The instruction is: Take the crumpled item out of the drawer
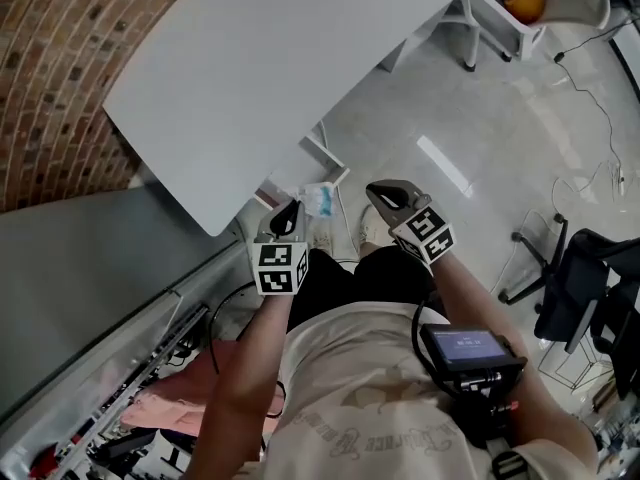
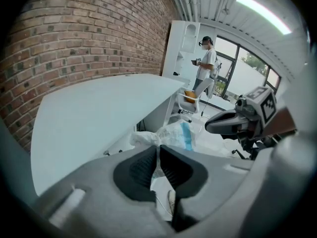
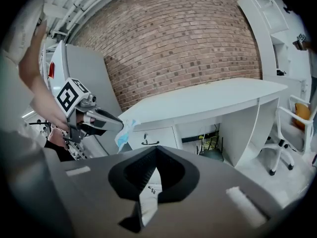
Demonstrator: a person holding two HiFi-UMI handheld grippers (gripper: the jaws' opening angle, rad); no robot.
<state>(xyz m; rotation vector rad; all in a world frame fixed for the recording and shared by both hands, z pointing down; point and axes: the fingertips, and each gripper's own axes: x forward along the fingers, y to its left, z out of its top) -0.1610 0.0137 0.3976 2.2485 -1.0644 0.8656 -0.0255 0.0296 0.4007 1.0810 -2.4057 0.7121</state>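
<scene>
Left gripper (image 1: 289,216) pinches partly hidden crumpled item (image 1: 318,200), maybe a mask; right gripper (image 1: 380,193) pressed together.

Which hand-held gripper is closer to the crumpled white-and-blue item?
Left. The left hand-held gripper is shut on the crumpled white-and-blue item; the right hand-held gripper hangs apart to its right, empty.

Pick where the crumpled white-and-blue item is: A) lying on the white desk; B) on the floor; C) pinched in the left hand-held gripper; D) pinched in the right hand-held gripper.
C: the left hand-held gripper has its jaws closed on the crumpled item, while the right hand-held gripper is shut with nothing in it.
</scene>
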